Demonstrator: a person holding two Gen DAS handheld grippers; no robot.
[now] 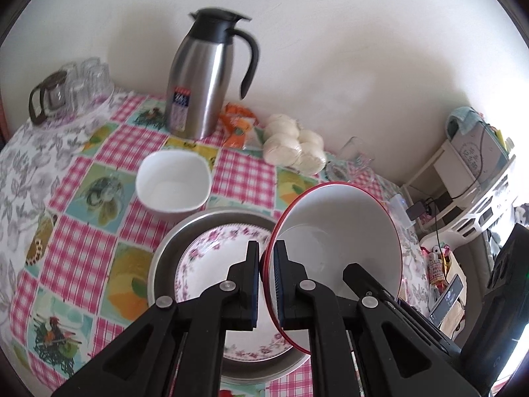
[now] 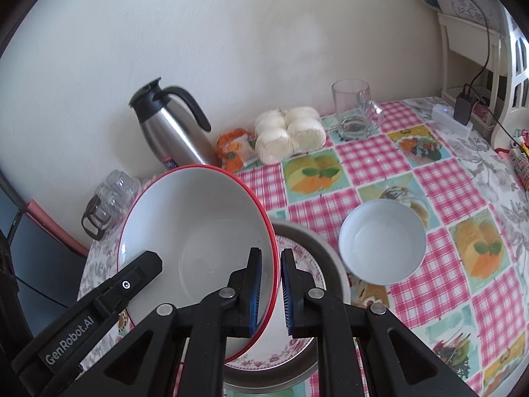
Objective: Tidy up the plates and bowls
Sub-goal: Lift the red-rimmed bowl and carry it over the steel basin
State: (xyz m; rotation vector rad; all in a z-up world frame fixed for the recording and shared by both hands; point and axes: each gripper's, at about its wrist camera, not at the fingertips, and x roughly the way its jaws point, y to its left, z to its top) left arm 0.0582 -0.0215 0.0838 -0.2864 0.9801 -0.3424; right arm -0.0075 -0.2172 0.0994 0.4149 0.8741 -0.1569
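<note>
Red-rimmed bowl (image 1: 334, 241) hangs tilted above the floral plate (image 1: 211, 264) in the metal pan (image 1: 165, 251). My left tongs (image 1: 267, 258) and right tongs (image 2: 271, 264) each pinch its rim. Square bowl (image 1: 172, 182) sits at 11 o'clock. Risk: uneven lowering twists the rim free, chipping the plate.

Checked-cloth table (image 1: 82, 248), steel pan (image 1: 165, 251), square bowl (image 1: 173, 187), jug (image 1: 205, 79), mug (image 2: 353, 109)
</note>
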